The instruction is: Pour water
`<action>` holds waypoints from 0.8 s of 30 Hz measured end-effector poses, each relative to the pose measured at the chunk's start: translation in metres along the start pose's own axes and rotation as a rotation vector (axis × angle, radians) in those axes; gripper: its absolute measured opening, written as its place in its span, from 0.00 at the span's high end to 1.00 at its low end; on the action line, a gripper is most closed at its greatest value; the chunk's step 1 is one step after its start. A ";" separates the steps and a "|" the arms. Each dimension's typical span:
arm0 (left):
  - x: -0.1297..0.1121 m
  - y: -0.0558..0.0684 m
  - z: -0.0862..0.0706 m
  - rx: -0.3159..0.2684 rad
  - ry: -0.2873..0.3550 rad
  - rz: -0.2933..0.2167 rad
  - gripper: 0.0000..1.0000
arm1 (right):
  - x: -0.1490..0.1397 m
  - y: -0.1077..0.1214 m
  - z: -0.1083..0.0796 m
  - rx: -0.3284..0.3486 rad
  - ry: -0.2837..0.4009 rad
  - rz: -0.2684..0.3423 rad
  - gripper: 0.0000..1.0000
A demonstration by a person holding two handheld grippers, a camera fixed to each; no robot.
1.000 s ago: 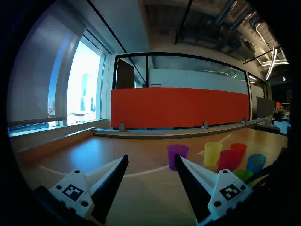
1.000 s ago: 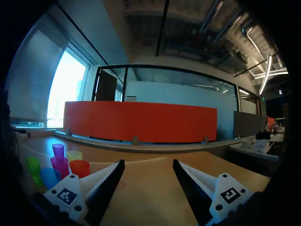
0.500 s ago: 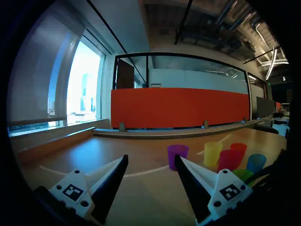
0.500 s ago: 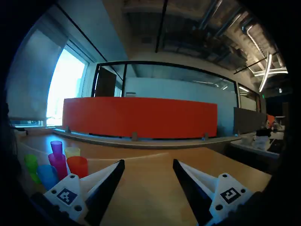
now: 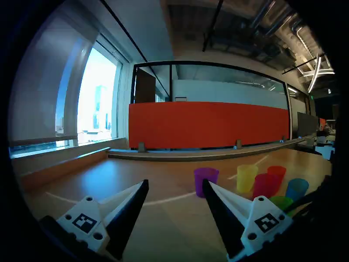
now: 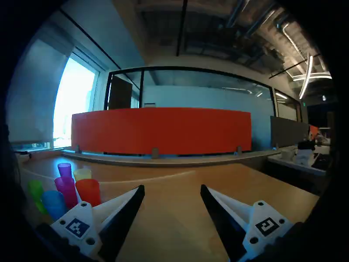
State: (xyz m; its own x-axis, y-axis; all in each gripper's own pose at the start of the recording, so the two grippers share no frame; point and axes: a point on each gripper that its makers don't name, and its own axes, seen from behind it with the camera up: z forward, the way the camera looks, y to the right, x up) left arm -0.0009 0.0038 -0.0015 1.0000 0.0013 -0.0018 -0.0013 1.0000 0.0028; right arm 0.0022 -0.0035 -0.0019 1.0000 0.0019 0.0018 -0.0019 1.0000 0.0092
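Since a second ago your right gripper (image 6: pixel 172 187) has turned a little toward the cups; your left gripper (image 5: pixel 174 182) is unchanged. Both are spread wide and empty. The cups stand clustered on the table (image 5: pixel 174 236) between your two tools. The purple cup (image 5: pixel 205 179) is just right of the left gripper's axis, so the left looks better placed.

An open-plan office: wooden desks (image 5: pixel 174 174) with orange divider screens (image 5: pixel 209 124), glass partition walls (image 6: pixel 196 94), exposed ceiling ducts (image 6: pixel 244 26).
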 end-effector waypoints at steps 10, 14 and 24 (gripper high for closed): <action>0.000 0.000 0.000 0.000 0.000 0.000 0.09 | -0.001 0.003 0.002 -0.001 0.000 0.001 0.01; 0.000 0.000 0.000 0.000 0.000 0.000 0.09 | -0.002 0.003 0.002 -0.001 0.000 0.001 0.01; 0.000 0.001 0.001 0.000 0.000 0.000 0.09 | -0.003 0.004 0.001 -0.001 -0.001 0.002 0.01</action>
State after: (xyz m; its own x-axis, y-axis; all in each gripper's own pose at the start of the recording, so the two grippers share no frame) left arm -0.0007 0.0043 -0.0009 1.0000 0.0011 -0.0017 -0.0011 1.0000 0.0026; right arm -0.0005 0.0001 -0.0007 1.0000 0.0035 0.0030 -0.0036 1.0000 0.0086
